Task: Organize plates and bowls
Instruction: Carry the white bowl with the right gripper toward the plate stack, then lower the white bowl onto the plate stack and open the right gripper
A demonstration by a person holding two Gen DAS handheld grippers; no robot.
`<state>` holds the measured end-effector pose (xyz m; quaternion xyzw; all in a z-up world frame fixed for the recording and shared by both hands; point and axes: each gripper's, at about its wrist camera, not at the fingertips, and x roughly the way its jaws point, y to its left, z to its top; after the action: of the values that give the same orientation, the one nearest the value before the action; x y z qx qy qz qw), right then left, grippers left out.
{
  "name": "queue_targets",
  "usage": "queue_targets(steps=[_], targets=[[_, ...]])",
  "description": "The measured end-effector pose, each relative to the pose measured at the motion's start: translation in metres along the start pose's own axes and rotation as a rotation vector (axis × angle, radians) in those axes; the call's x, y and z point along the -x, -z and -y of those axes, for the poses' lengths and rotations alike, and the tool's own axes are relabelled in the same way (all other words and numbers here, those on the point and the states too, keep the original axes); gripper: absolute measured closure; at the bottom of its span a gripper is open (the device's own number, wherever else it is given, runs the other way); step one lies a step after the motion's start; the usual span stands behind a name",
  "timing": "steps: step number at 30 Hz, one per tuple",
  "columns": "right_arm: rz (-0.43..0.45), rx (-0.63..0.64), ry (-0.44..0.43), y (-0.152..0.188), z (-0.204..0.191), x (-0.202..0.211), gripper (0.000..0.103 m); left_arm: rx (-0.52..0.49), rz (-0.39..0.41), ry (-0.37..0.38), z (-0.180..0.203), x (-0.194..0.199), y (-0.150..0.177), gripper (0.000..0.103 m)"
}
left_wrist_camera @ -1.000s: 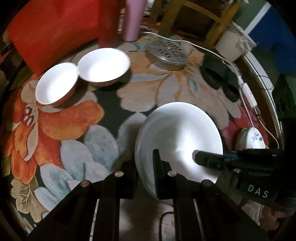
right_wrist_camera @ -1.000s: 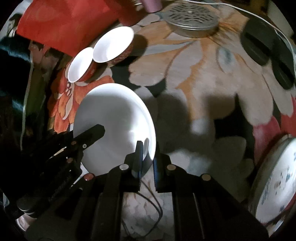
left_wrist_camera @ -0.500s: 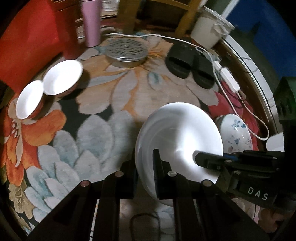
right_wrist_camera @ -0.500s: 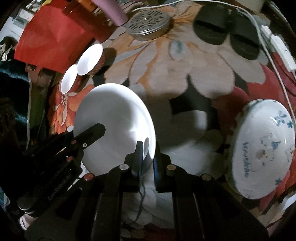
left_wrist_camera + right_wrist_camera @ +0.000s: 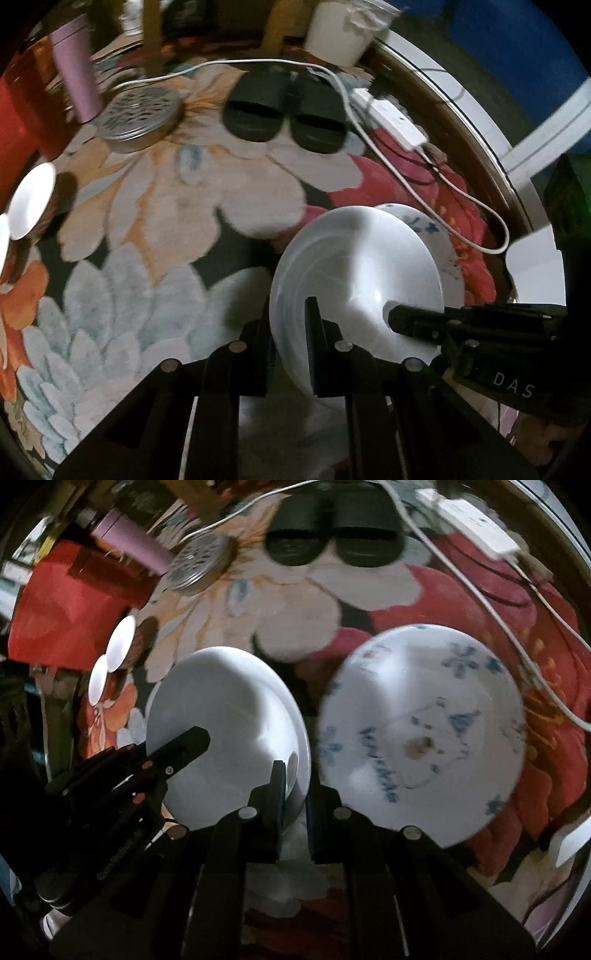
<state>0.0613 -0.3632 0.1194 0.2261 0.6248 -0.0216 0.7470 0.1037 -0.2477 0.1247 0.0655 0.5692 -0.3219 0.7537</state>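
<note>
Both sets of jaws clamp opposite rims of the white plate (image 5: 229, 731), left gripper (image 5: 290, 345) and right gripper (image 5: 295, 794) holding it above the floral rug (image 5: 155, 206). Since 1 second ago it has travelled from the 2 small bowls (image 5: 110, 664) to beside the empty blue-patterned plate (image 5: 424, 734).

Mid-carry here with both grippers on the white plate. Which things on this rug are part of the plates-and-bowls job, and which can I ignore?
Job:
white plate, clamped by left gripper and right gripper
blue-patterned plate
two small bowls

Ignore:
black slippers
metal perforated lid
pink tumbler
power strip
</note>
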Motion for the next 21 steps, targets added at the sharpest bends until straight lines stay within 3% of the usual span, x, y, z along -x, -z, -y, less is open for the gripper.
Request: queue_targets(steps=[9,21], targets=[[0.016,-0.078,0.036,0.006,0.052,0.014,0.093,-0.051,-0.022,0.039,0.047,-0.025,-0.007,0.09],[-0.002,-0.146,0.066,0.011,0.094,0.007,0.093,-0.089,-0.068,0.044,0.075,-0.061,-0.007,0.09]])
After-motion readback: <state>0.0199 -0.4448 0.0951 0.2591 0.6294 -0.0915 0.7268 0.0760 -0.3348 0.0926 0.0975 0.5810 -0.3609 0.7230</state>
